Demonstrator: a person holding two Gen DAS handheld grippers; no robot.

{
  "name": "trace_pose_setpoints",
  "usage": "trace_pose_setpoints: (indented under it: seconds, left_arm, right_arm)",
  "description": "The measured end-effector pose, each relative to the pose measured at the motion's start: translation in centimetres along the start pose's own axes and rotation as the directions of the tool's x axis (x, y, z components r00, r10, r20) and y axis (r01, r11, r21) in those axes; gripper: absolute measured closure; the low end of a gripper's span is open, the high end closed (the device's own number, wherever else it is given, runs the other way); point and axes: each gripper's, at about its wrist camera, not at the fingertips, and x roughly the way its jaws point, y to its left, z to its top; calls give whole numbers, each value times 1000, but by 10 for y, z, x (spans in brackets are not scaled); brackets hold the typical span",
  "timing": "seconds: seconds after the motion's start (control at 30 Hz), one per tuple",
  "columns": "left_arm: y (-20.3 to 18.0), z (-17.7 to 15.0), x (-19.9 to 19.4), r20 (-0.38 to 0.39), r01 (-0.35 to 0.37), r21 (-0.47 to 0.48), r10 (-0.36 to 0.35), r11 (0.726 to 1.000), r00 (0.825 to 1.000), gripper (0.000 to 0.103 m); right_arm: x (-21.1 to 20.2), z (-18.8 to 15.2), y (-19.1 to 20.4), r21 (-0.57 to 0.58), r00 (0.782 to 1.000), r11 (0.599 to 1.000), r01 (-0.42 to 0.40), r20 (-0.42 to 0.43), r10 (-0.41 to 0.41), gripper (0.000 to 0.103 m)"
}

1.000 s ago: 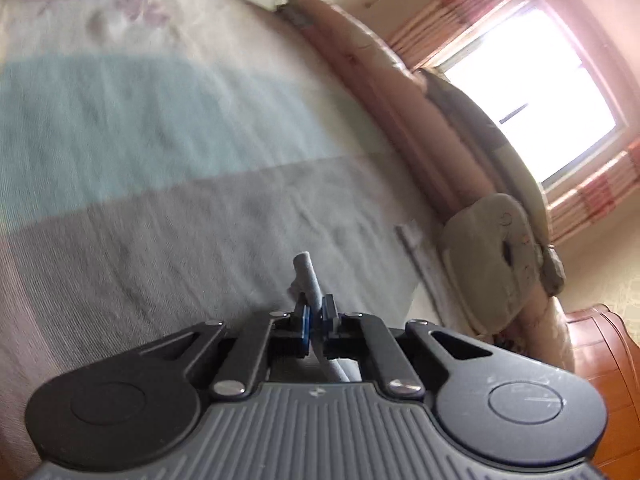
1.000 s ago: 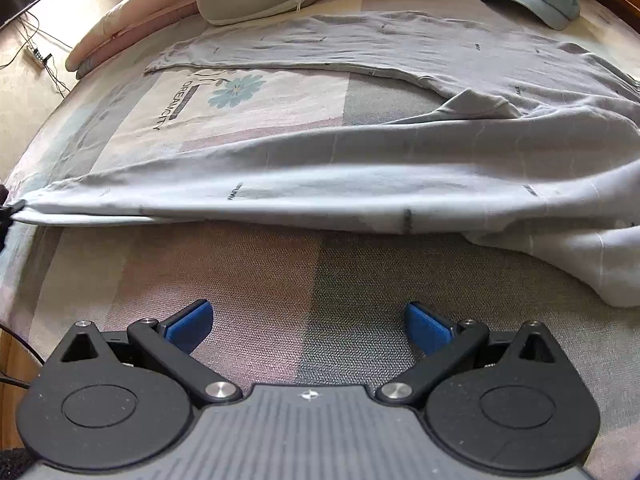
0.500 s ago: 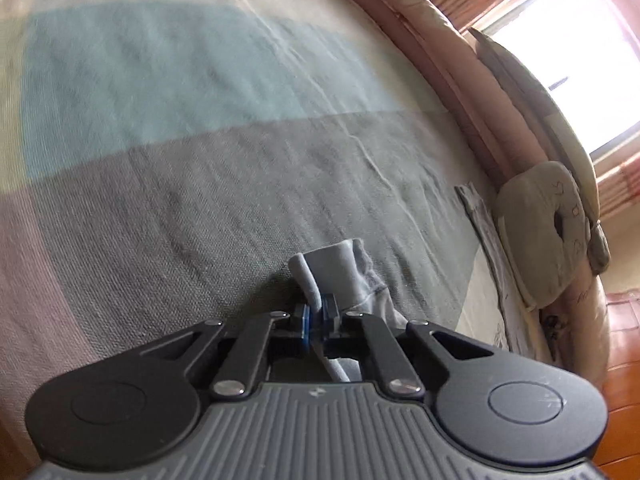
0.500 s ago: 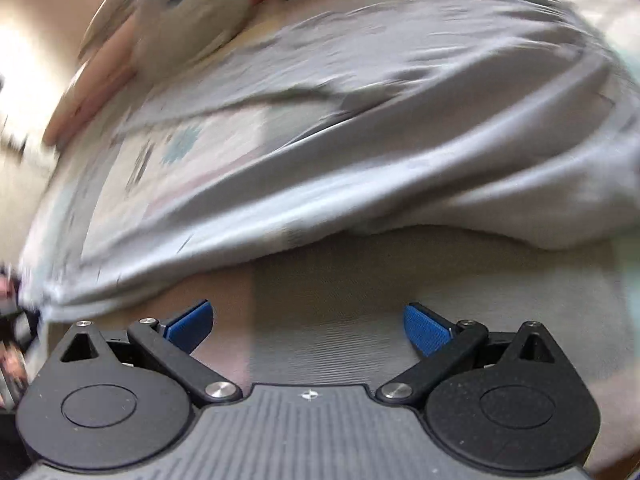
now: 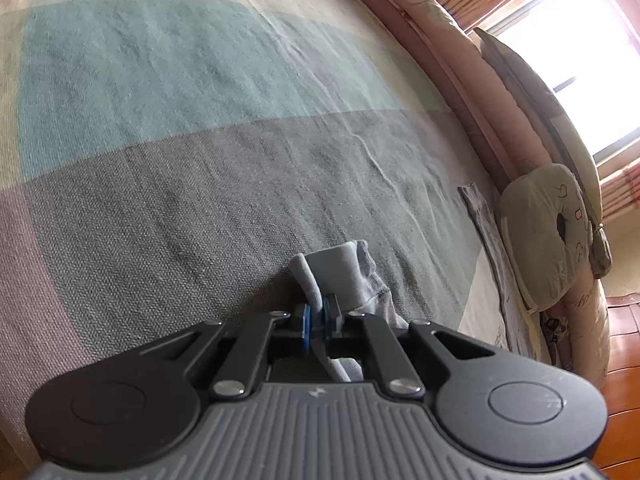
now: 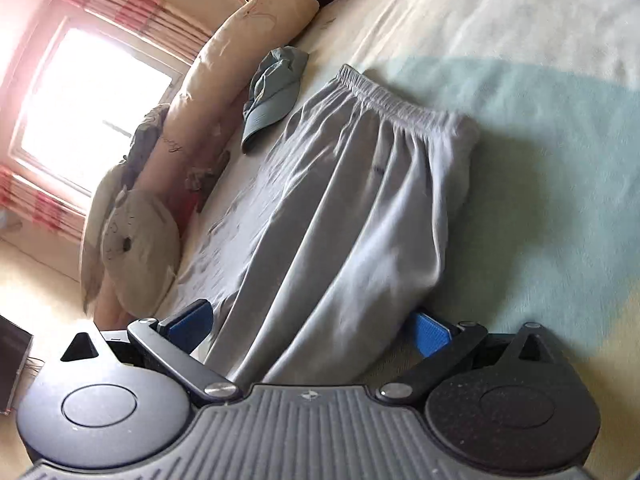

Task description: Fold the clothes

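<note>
Grey jersey trousers with a gathered elastic waistband [image 6: 352, 200]: spread lengthwise through the middle of the right wrist frame, waistband toward the upper centre, cloth running down to the lower centre, lying on the bed. A bunched end of the same grey cloth [image 5: 340, 276] shows at lower centre of the left wrist frame.

Bed cover, woven, in blocks of pale green, grey, mauve and cream [image 5: 200, 140]: fills most of both frames beneath the trousers.

Long beige and pink bolster [image 6: 208, 92]: along the bed's edge, upper left of the right wrist frame.

Round beige cushion with a stitched face [image 5: 548, 232]: right edge of the left wrist frame, propped against the bolster.

Grey-blue peaked cap [image 6: 272, 96]: upper centre-left of the right wrist frame, just beside the waistband.

Left gripper [image 5: 318, 318]: black, blue-padded; jaws closed tight on the bunched cloth end, lower centre.

Right gripper [image 6: 312, 326]: jaws spread wide, one blue pad on each side of the trouser cloth, grasping nothing.
</note>
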Motion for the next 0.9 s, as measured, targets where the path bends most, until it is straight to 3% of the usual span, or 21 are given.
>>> trace_pose_setpoints:
  seconds: [0.3,0.4,0.47,0.5,0.53,0.9]
  left_arm:
    - [-1,-2,1,12,-7,-21,8,1000,1000,97]
    - [-3,-2,0,10,-17,-4,17,1000,1000,97]
    - [-2,-3,0,13,-17,-2,17,1000,1000,96]
    - [-2,-3,0,16,-16,-1,16,1000,1000,96]
    - [-2,-4,0,19,-17,0,17,1000,1000,95]
    - [-23,10,-9,-45,-91,99,95,991,994,97]
  right_arm:
    - [20,-25,18,-121,992,988,-95,-100,83,2]
    - [21,-15,-7,-17,993,994,-111,-37,111,28]
    - [19,-10,-18,6,994,995,-104,-17,104,69]
    - [17,-9,-17,6,995,995,-96,-22,96,80]
    - [16,-7,-16,7,996,996,-87,-27,88,97]
    - [-2,9,-7,5,997,1000,5,-80,-5,98]
